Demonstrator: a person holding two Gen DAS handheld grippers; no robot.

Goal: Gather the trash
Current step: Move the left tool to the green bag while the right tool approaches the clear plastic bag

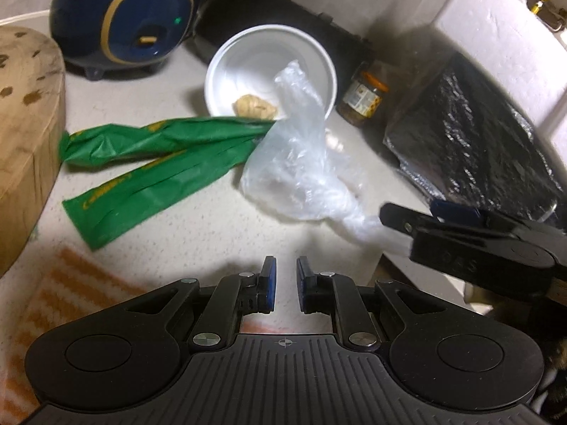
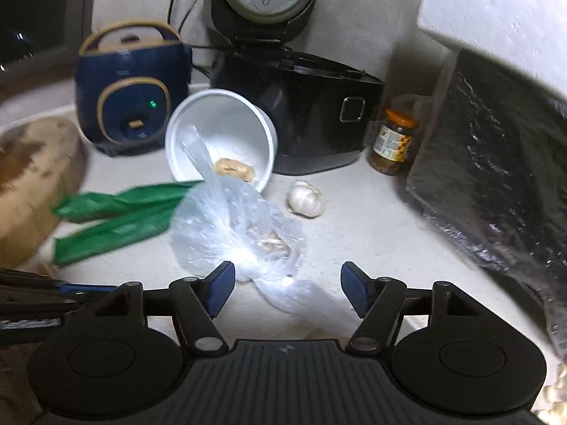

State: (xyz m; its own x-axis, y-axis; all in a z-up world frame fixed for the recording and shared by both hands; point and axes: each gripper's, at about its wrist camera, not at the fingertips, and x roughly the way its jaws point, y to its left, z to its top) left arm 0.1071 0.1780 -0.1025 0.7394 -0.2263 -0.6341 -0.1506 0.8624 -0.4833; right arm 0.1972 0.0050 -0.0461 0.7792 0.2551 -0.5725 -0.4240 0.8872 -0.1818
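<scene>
A white cup (image 1: pixel 248 56) lies tipped on the counter with a brown crumpled lump (image 1: pixel 253 106) inside. A green wrapper (image 1: pixel 149 152) and a clear plastic bag (image 1: pixel 294 163) spill from its mouth. My right gripper (image 2: pixel 287 283) is open wide. The bag's twisted tail (image 2: pixel 297 297) lies between its blue pads, which do not touch it. From the left wrist view the right gripper (image 1: pixel 407 219) reaches in from the right at that tail. My left gripper (image 1: pixel 286 283) hovers nearer the counter's front, jaws a narrow gap apart with nothing between them.
A garlic bulb (image 2: pixel 305 198) and a jar (image 2: pixel 393 141) stand right of the cup. Behind are a blue cooker (image 2: pixel 131 88) and a black cooker (image 2: pixel 301 113). A black foil bag (image 2: pixel 496 159) fills the right, a wooden board (image 1: pixel 24 124) the left, a striped cloth (image 1: pixel 71 290) the front.
</scene>
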